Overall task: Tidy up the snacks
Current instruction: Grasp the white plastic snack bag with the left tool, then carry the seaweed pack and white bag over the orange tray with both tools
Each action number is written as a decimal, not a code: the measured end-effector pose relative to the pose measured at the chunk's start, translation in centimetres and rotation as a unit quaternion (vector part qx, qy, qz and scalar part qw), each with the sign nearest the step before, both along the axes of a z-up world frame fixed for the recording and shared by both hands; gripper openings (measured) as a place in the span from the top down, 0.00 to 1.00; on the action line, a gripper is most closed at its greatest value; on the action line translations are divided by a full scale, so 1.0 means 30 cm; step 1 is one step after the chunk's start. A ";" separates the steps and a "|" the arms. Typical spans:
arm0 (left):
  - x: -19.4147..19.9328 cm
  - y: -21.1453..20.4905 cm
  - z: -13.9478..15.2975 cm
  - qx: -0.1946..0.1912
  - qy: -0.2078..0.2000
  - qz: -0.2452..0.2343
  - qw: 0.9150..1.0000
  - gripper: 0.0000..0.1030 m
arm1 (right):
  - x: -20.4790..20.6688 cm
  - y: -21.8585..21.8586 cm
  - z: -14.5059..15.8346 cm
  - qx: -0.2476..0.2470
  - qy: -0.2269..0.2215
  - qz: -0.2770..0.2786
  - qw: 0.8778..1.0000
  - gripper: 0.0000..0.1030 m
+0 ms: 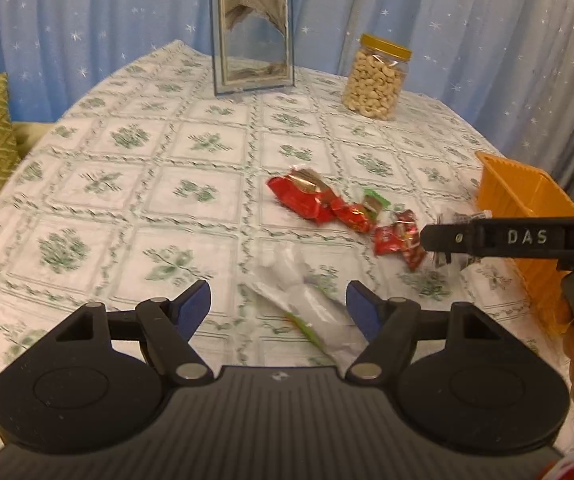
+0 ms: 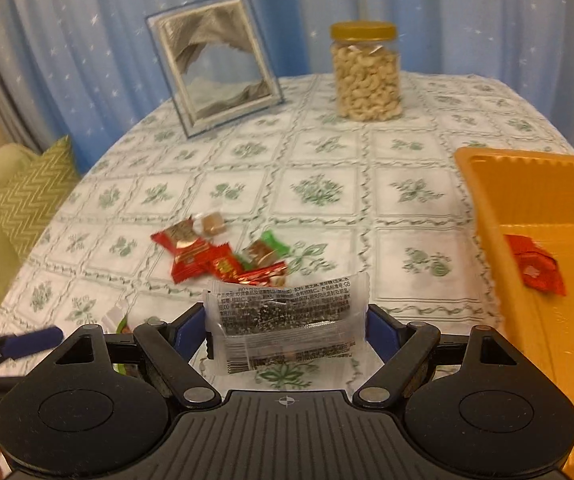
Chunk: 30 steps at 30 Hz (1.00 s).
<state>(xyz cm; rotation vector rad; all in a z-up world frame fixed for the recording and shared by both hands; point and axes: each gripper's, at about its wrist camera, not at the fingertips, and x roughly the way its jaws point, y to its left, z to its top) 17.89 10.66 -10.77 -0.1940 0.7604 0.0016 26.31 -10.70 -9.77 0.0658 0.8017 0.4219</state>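
The orange tray (image 2: 487,184) holds one red packet (image 2: 535,270); the jar (image 2: 367,76) holds cashews. Right tongs (image 2: 285,326) clench a clear snack packet (image 2: 287,328), tilted down. Left tongs (image 1: 278,304) gape unclenched.

A table (image 2: 367,184) covered by a white cloth with green flowers is seen bearing a sand-art frame (image 2: 213,62), a jar of cashews (image 2: 367,74), an orange tray (image 2: 487,184), a pile of wrapped snacks (image 2: 223,258) and a clear packet (image 1: 303,300).

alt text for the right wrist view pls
The right gripper holds a clear snack packet above a floral tablecloth, beside an orange bin. Red and green snacks lie ahead, a cashew jar behind.
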 end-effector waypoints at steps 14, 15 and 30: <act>0.049 -0.040 -0.049 -0.028 0.030 -0.001 0.999 0.55 | 0.001 -0.020 -0.006 0.010 0.005 -0.012 1.000 0.20; 0.046 -0.040 -0.049 -0.027 0.029 -0.002 0.999 0.56 | 0.000 -0.020 -0.007 0.010 0.005 -0.012 1.000 0.20; 0.042 -0.047 -0.051 0.010 0.023 -0.019 1.000 0.63 | -0.004 -0.012 -0.007 0.009 -0.001 -0.015 1.000 0.20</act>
